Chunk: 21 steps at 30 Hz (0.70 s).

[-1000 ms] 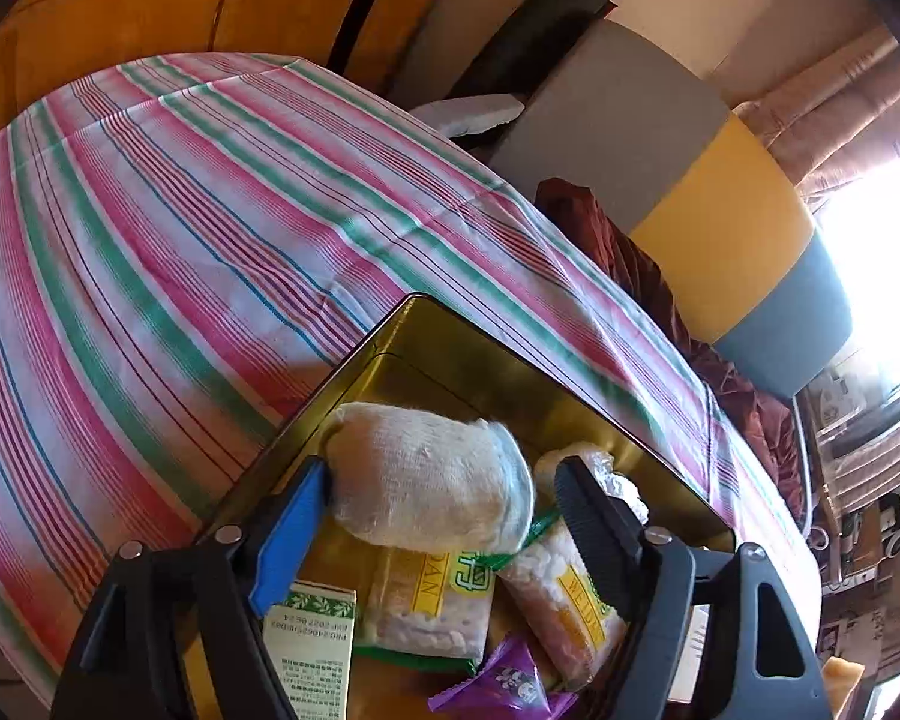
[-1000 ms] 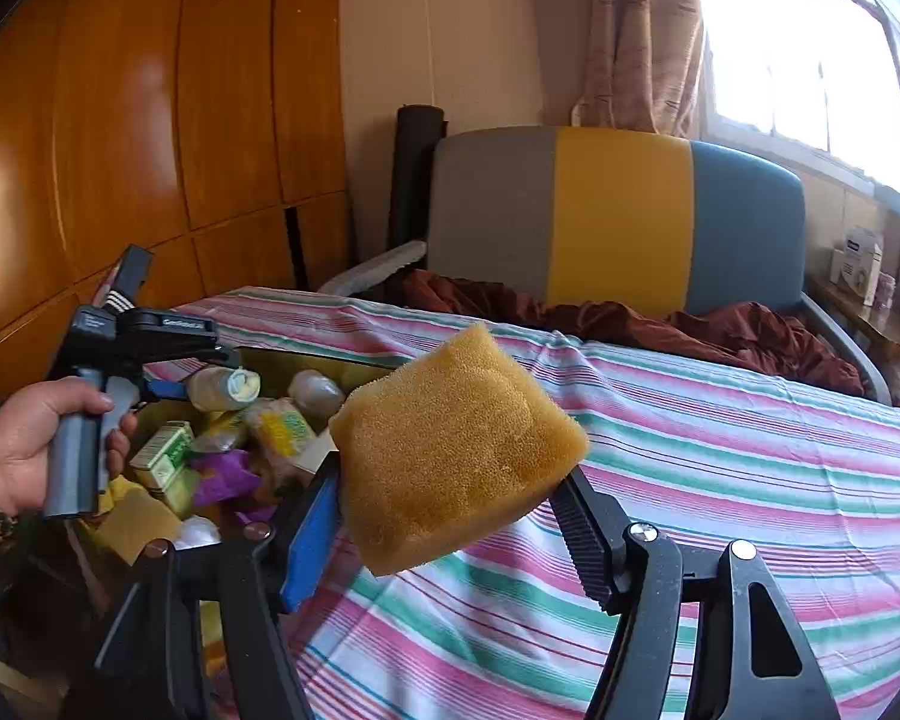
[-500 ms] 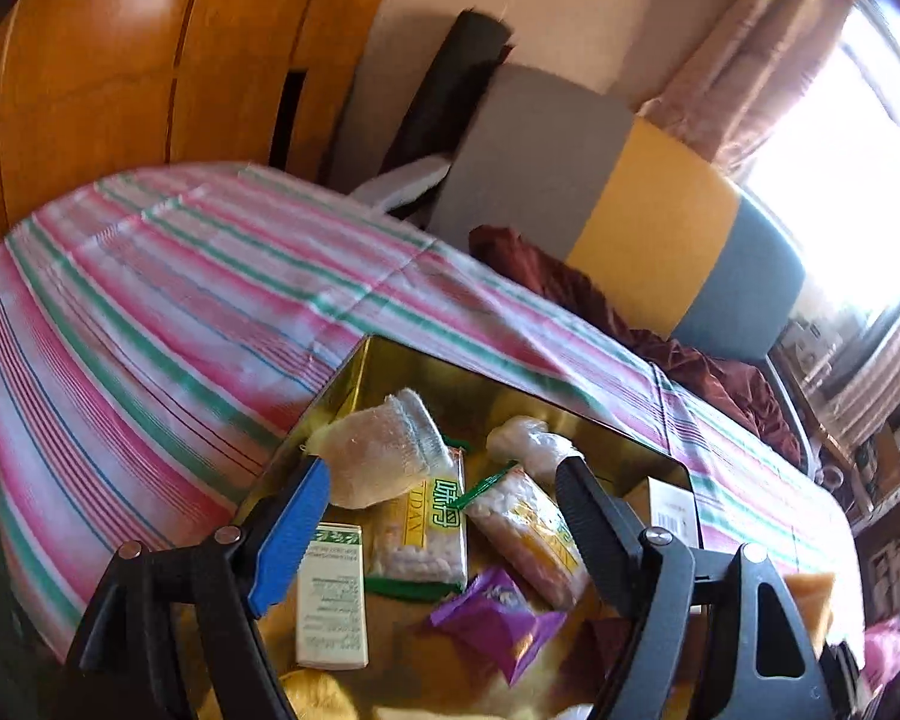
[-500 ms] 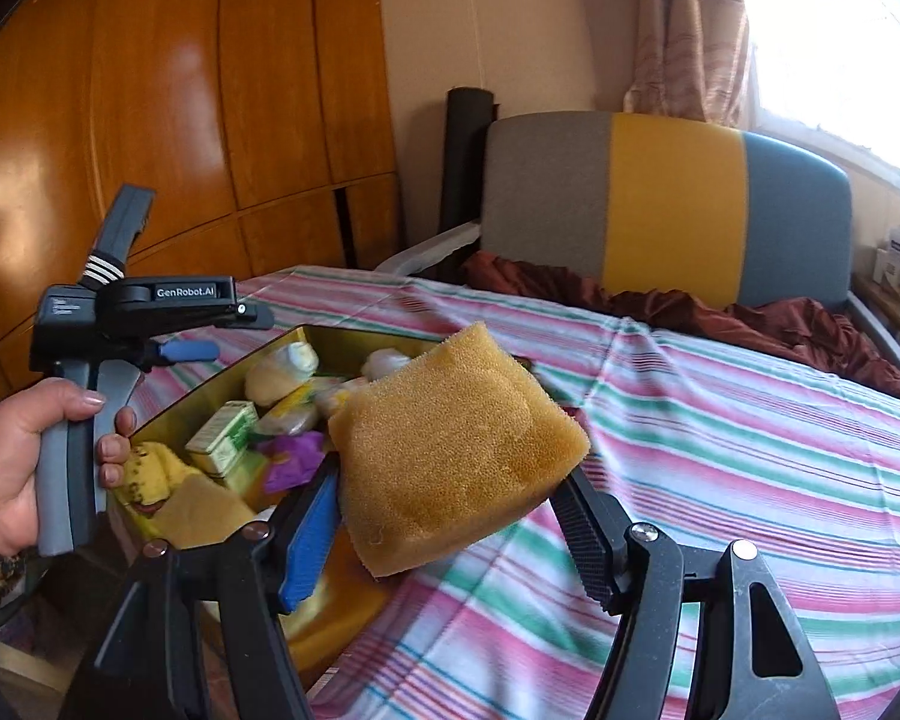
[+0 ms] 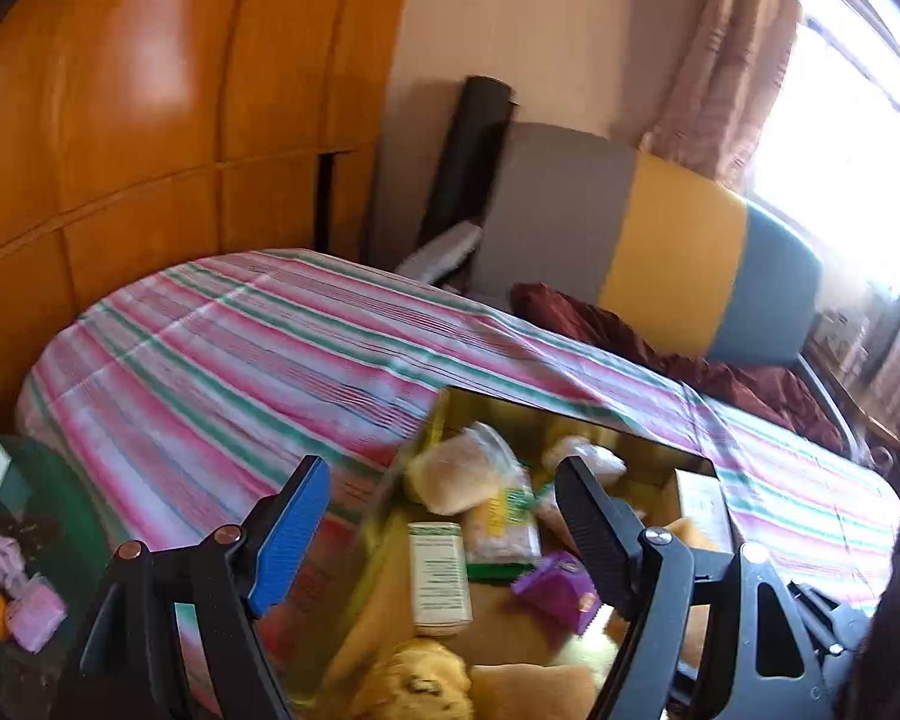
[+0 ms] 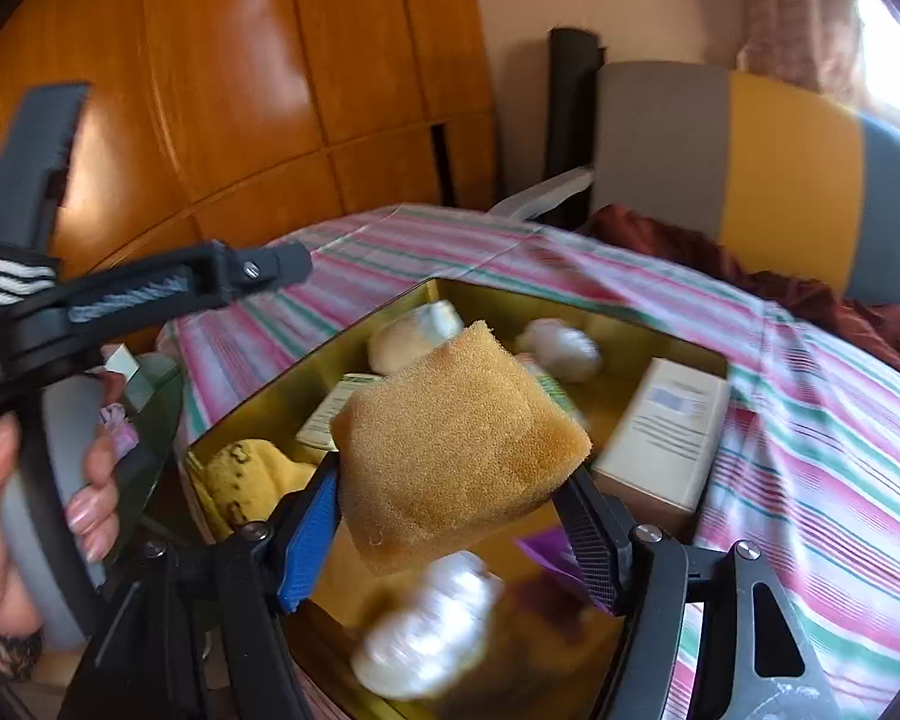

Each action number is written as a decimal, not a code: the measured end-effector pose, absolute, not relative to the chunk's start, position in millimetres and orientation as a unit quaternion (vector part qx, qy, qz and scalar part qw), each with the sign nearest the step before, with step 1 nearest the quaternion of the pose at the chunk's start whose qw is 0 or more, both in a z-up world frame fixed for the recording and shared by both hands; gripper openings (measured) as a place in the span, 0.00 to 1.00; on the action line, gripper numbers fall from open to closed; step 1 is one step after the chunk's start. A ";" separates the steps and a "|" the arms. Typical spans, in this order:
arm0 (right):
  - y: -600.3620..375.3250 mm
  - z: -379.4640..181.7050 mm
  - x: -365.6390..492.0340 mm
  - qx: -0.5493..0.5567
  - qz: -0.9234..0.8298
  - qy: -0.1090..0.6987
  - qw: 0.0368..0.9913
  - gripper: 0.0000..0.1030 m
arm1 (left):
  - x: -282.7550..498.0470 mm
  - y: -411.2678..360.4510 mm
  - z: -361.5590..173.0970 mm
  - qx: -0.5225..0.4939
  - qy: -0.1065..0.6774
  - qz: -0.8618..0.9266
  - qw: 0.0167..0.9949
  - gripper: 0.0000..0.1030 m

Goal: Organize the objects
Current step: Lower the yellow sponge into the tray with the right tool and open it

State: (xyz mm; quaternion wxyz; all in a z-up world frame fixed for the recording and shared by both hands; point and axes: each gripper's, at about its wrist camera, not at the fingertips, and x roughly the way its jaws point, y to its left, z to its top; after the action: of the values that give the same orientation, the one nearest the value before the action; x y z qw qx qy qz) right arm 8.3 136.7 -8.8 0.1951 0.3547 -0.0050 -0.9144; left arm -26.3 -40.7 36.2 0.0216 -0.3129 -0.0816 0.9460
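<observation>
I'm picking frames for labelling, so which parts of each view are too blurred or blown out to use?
Left wrist view: the window is blown out white, and the gold tin with its packets is motion-smeared. Right wrist view: the sponge is sharp, but the white bundle below it and the white box are streaked.

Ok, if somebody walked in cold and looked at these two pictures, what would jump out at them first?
Probably the big tan sponge, pinched in the right gripper and hanging over the gold tin. Next, the tin itself, crowded with packets and a white box, sitting on the pink and green striped cloth. The left gripper is open and holds nothing.
</observation>
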 end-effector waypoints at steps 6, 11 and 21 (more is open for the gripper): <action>100.1 -23.5 -23.7 0.398 -0.892 -0.001 0.213 0.68 | -27.6 -67.0 38.7 -0.327 -0.105 0.939 -0.022 0.76; 84.3 -32.3 -41.8 0.419 -0.884 0.002 0.209 0.68 | -27.4 -75.3 34.6 -0.341 -0.109 0.933 -0.034 0.76; 69.4 -46.7 -62.4 0.463 -0.867 0.033 0.179 0.77 | -24.3 -68.1 34.6 -0.343 -0.102 0.933 -0.038 0.76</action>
State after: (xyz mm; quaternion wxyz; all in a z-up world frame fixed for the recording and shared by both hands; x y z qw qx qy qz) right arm -62.4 69.4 -46.7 0.1792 0.4630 0.0328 -0.8674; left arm -24.3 -68.1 34.6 -0.0381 -0.3433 -0.1018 0.9329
